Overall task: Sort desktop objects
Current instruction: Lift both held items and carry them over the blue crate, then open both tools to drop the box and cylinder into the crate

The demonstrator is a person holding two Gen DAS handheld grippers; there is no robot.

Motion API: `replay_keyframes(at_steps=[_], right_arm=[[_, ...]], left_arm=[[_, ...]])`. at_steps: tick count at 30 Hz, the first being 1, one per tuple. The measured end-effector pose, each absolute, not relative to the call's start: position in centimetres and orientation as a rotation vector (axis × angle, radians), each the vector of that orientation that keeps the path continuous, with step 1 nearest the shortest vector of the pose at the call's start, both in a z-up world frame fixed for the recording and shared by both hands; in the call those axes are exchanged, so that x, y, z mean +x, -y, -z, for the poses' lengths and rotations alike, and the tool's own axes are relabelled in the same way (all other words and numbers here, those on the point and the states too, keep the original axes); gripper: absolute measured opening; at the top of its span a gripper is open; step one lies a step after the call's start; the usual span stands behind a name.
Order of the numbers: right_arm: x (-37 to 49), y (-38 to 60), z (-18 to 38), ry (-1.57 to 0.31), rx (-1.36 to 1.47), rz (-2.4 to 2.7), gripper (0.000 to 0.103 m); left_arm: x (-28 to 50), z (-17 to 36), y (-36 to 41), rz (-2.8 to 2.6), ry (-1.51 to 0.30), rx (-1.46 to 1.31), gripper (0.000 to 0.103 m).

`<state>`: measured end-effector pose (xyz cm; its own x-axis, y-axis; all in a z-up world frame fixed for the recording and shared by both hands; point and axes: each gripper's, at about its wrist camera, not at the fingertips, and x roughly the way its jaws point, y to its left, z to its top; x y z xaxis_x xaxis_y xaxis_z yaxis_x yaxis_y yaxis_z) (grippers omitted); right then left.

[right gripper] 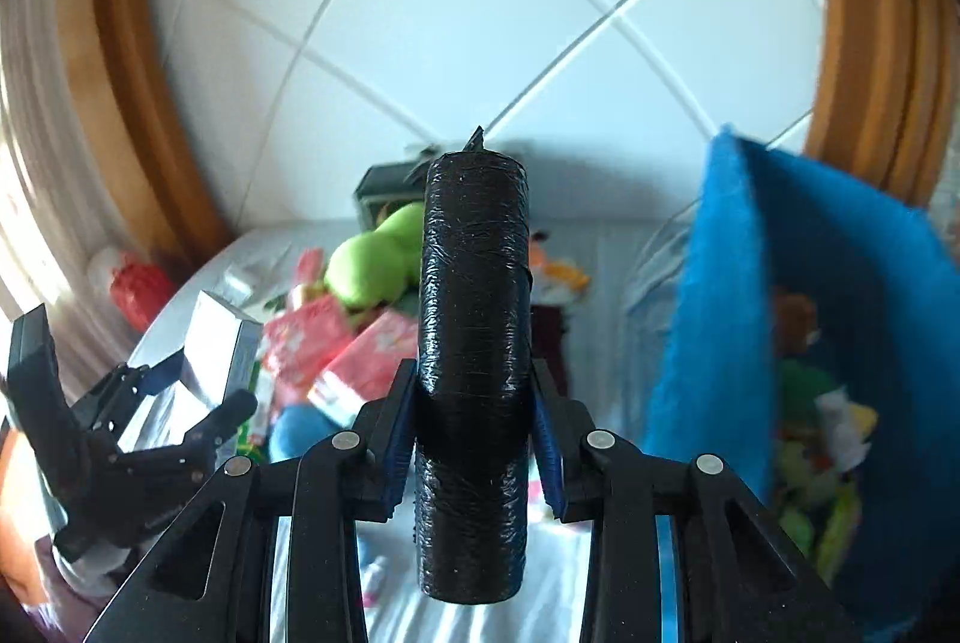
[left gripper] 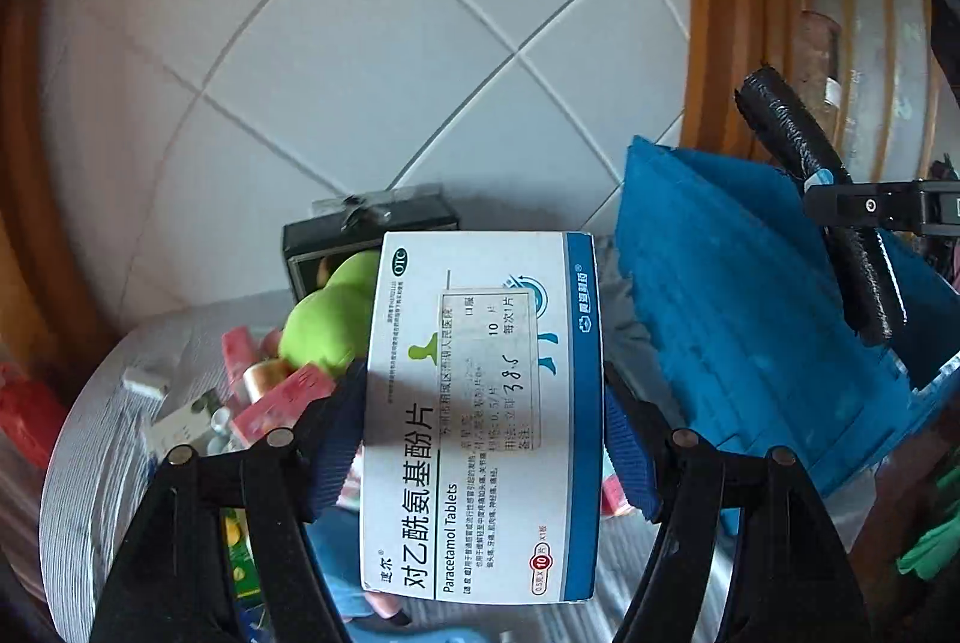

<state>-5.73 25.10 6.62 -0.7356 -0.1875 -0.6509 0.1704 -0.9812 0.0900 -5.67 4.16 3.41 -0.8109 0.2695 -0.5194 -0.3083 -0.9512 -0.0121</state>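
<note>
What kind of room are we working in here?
Probably a home: a white tiled wall with wooden trim, a cluttered grey striped table, and a blue felt storage bin holding toys.

A white cardboard tablet box [left gripper: 480,421] with a blue edge band and black lettering, a glossy black plastic-wrapped roll [right gripper: 474,367], a bright blue felt bin [right gripper: 840,319], a lime-green plush toy [right gripper: 375,262], a grey-white striped tablecloth [right gripper: 480,613].
</note>
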Motion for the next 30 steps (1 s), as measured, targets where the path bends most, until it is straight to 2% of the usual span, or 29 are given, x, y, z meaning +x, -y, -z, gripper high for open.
replay_keyframes(at_steps=[7, 13, 18, 22, 27, 30], right_arm=[[-6.4, -37.6, -10.9, 0.08, 1.077, 2.905, 0.034], [-8.8, -47.6, -9.7, 0.069, 1.238, 2.966, 0.034], [-11.7, -54.5, -5.3, 0.103, 1.44, 2.923, 0.034], [-13.8, -58.9, 0.4, 0.227, 1.617, 2.825, 0.034], [-15.0, -61.3, 6.5, 0.321, 1.78, 2.706, 0.034], [-14.9, -61.3, 6.8, 0.304, 1.792, 2.704, 0.034]], left_arm=[[-7.7, -9.6, -16.7, -2.597, -0.144, -0.664, 0.071], [-10.4, -11.9, -29.3, -2.461, -0.185, -0.708, 0.071], [-14.3, -9.1, -38.4, -2.369, -0.223, -0.912, 0.071], [-17.6, -3.9, -43.4, -2.333, -0.347, -1.115, 0.071], [-19.3, 1.5, -45.8, -2.293, -0.491, -1.276, 0.071], [-18.7, 1.7, -45.2, -2.293, -0.467, -1.28, 0.071]])
